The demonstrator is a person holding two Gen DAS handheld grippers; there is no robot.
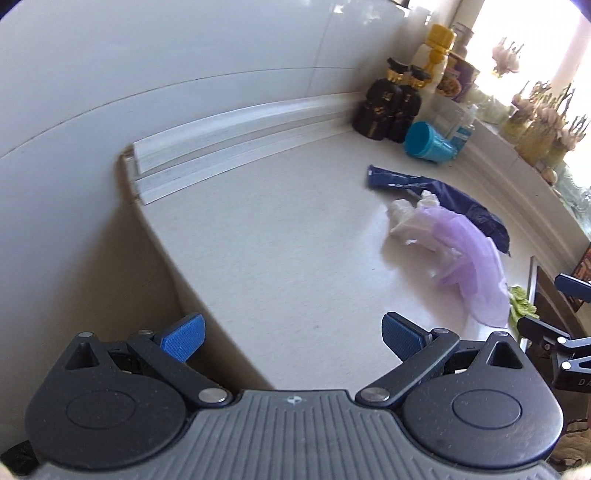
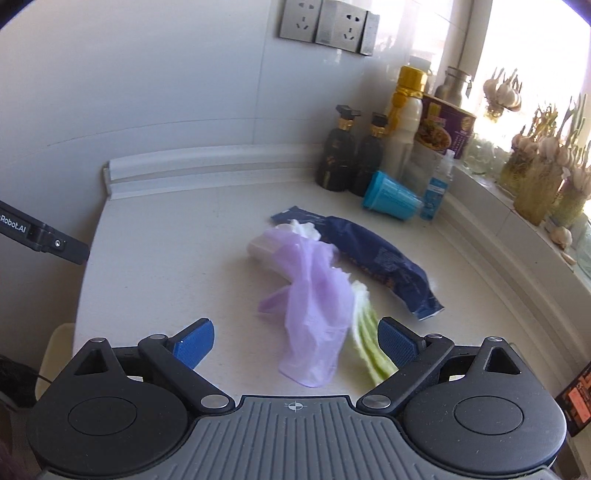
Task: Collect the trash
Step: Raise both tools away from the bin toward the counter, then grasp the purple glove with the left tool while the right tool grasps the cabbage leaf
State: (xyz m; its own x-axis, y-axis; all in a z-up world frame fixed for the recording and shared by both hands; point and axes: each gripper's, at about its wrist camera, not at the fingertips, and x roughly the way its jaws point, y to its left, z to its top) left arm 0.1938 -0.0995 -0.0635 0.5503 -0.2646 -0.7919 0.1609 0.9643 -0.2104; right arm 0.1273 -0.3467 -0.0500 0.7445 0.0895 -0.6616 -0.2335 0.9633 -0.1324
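Note:
Trash lies on a pale counter (image 2: pixel 166 258): a crumpled lilac plastic bag (image 2: pixel 314 306), a dark blue wrapper (image 2: pixel 380 258) behind it, white crumpled tissue (image 2: pixel 266 247) at its far end and a green vegetable scrap (image 2: pixel 369 347) by its right side. My right gripper (image 2: pixel 295 343) hovers just before the bag, open, with the bag's near end between its wide-spread fingers but untouched. My left gripper (image 1: pixel 291 338) is open and empty over the counter's left front edge; the lilac bag (image 1: pixel 469 266), tissue (image 1: pixel 406 221) and wrapper (image 1: pixel 436 184) lie to its far right.
A tipped blue cup (image 2: pixel 391 197), two dark pump bottles (image 2: pixel 351 162), a white bottle with yellow cap (image 2: pixel 404 114), a noodle tub (image 2: pixel 443 125) and a small sanitizer bottle (image 2: pixel 437 184) crowd the back right corner. Garlic lines the windowsill (image 2: pixel 546 173). Wall sockets (image 2: pixel 328 26) sit above.

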